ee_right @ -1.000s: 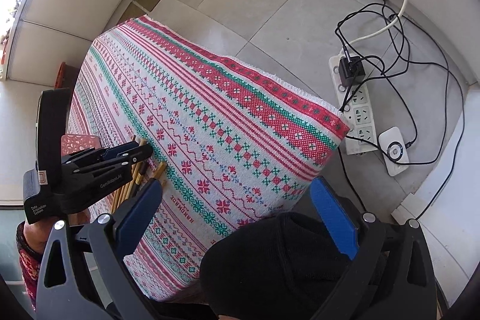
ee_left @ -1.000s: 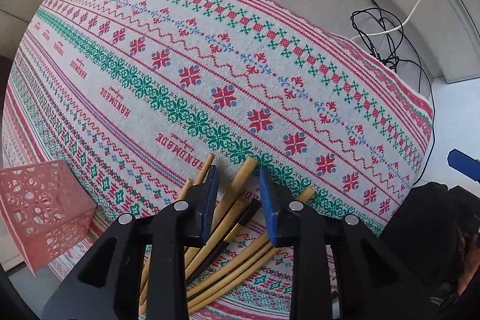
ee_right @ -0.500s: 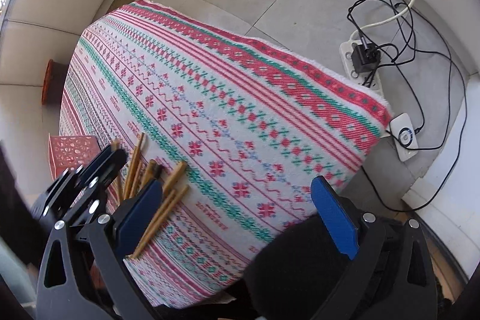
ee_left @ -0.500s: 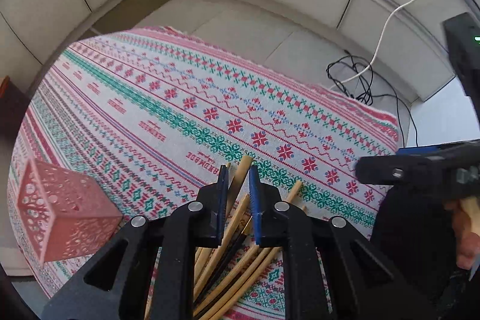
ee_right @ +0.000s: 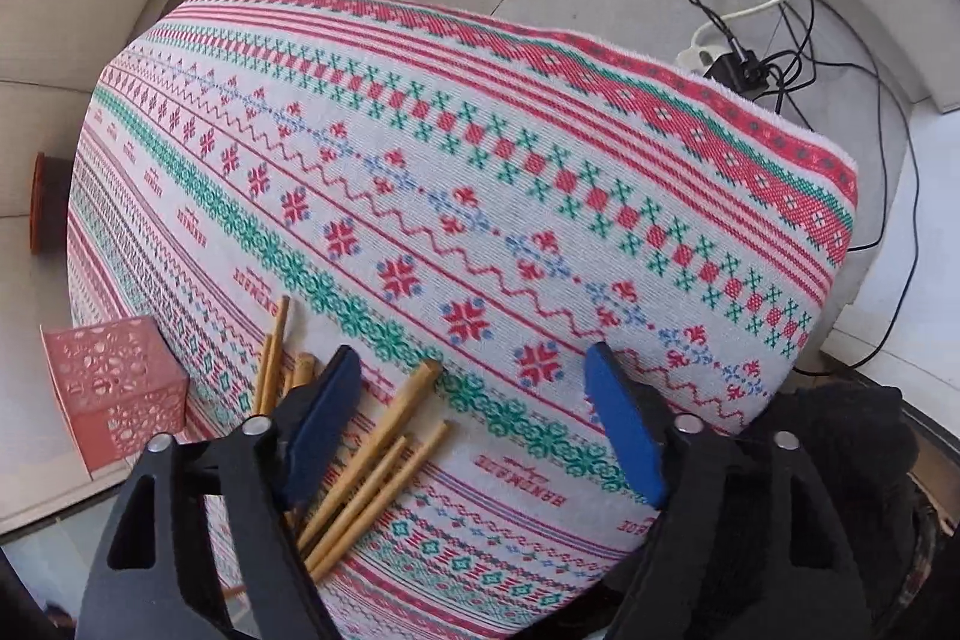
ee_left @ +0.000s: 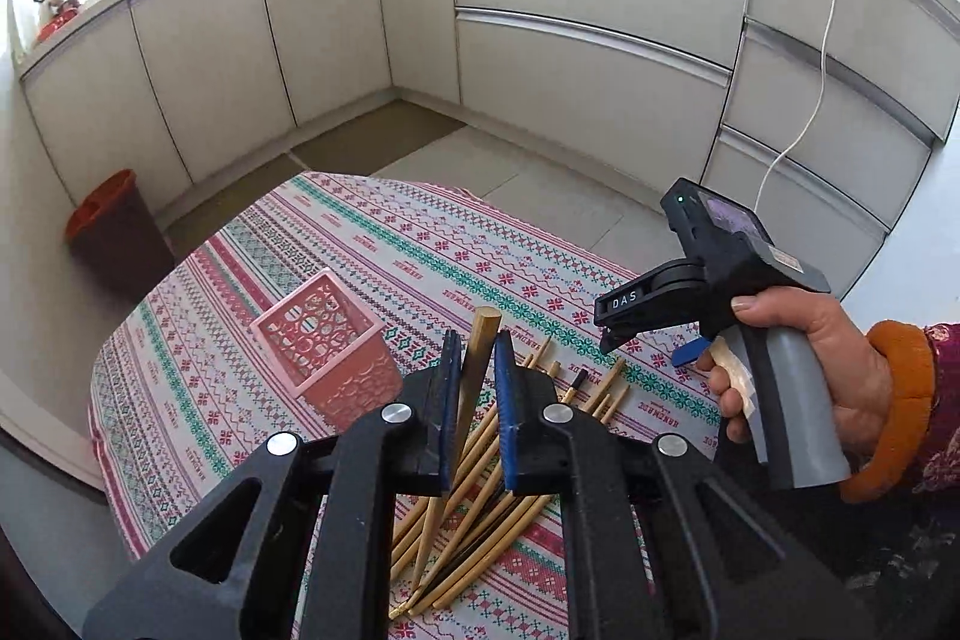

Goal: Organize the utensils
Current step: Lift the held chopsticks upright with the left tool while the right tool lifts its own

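Patterned tablecloth (ee_left: pixel 372 250), left claw (ee_left: pixel 477 388) gripping chopstick (ee_left: pixel 474 370)

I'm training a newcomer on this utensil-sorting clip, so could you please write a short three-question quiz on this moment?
1. True or false: the left gripper is shut on one bamboo chopstick.
2. The pink perforated basket holds: A) chopsticks, B) no chopsticks yet.
3. On what does the chopstick pile lie?

Key: 1 true. 2 B. 3 The patterned tablecloth; the closing right gripper is above it, nothing gripped.
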`<state>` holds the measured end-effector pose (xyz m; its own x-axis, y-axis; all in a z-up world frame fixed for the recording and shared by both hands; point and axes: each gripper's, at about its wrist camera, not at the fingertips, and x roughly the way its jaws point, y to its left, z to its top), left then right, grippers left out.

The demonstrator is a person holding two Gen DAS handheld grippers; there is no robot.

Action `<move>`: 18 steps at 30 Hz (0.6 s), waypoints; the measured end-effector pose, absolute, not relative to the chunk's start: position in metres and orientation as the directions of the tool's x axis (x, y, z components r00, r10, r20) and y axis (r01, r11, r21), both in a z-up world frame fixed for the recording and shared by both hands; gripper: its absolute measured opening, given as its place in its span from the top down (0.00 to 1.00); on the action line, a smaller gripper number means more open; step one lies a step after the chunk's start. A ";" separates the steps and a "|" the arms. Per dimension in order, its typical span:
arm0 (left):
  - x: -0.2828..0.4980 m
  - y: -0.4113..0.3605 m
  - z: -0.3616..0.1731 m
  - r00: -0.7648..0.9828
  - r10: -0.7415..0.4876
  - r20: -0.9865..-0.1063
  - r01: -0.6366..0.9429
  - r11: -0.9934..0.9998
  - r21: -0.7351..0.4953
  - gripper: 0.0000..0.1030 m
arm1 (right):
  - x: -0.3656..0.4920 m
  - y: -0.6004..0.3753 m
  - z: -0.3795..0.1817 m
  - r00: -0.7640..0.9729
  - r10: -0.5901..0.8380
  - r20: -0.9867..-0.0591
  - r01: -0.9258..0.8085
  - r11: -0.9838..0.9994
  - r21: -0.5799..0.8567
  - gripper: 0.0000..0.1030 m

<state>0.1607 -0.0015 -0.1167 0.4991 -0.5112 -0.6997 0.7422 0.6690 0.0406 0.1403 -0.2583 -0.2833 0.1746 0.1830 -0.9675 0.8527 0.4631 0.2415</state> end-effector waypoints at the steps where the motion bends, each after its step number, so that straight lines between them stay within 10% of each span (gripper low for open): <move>1: 0.158 0.003 -0.113 0.504 -0.515 -0.693 0.740 0.672 0.039 0.90 | 0.144 -0.256 -0.283 0.158 0.169 -0.973 0.858 0.465 0.220 0.32; 13: 0.160 0.033 -0.102 0.544 -0.537 -0.644 0.703 0.711 0.001 0.91 | 0.163 -0.213 -0.280 -0.001 -0.058 -0.998 0.878 0.477 -0.028 0.47; 18: 0.159 0.035 -0.099 0.557 -0.525 -0.643 0.689 0.725 0.004 0.91 | 0.169 -0.190 -0.261 0.044 -0.071 -0.997 0.874 0.486 0.004 0.80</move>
